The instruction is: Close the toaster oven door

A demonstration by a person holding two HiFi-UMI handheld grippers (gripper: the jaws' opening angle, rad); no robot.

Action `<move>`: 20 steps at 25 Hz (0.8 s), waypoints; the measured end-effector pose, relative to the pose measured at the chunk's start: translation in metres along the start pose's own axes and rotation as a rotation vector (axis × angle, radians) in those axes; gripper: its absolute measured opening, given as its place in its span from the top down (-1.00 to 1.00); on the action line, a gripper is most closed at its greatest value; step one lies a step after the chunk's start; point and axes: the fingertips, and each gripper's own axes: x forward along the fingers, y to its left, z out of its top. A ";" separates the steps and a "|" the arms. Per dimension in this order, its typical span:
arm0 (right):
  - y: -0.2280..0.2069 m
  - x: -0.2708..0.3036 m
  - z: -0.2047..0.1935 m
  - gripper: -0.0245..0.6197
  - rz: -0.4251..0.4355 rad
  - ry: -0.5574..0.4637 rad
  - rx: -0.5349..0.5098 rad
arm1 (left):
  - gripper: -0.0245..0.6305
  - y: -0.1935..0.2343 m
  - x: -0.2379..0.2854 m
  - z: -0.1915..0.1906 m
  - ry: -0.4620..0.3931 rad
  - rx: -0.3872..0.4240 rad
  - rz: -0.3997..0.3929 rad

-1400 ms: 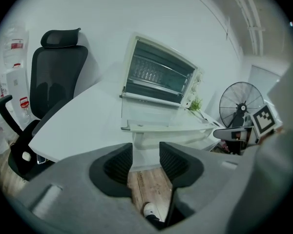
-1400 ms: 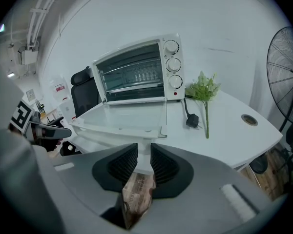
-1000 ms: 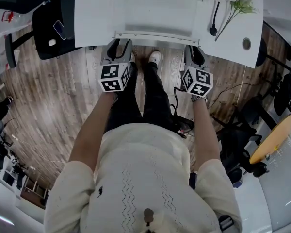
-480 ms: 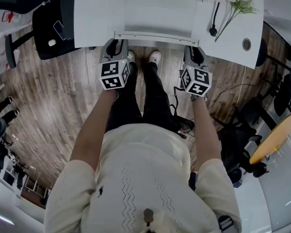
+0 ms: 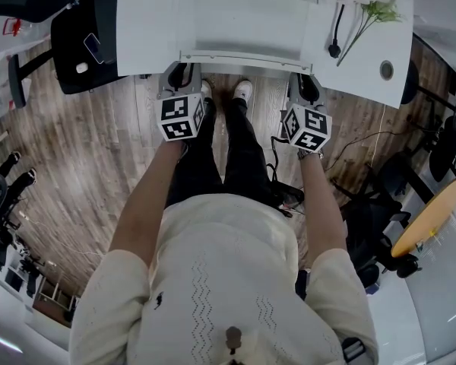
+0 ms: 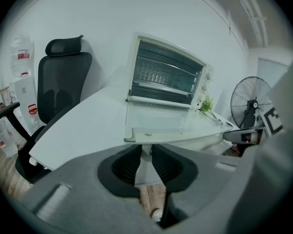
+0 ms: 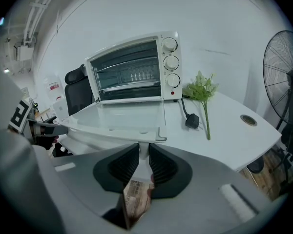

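The left hand-held gripper (image 6: 145,149), its jaws just closing, pinches the left end of the door handle (image 5: 245,54). The right hand-held gripper (image 7: 143,150) clamps the other end. The toaster oven door (image 6: 156,117) lies folded down, open, before the toaster oven (image 7: 132,69) on the white bench (image 5: 148,21).

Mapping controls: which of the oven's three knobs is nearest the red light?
The bottom knob; the red light sits just below it, with the middle knob and top knob stacked above.
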 end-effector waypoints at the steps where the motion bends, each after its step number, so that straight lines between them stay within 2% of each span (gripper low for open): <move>1: 0.000 0.000 0.000 0.68 0.002 0.001 0.004 | 0.70 0.000 0.000 0.000 0.000 0.002 -0.003; 20: 0.001 -0.010 0.012 0.68 0.013 -0.015 0.011 | 0.70 -0.003 -0.009 0.012 -0.025 -0.003 -0.031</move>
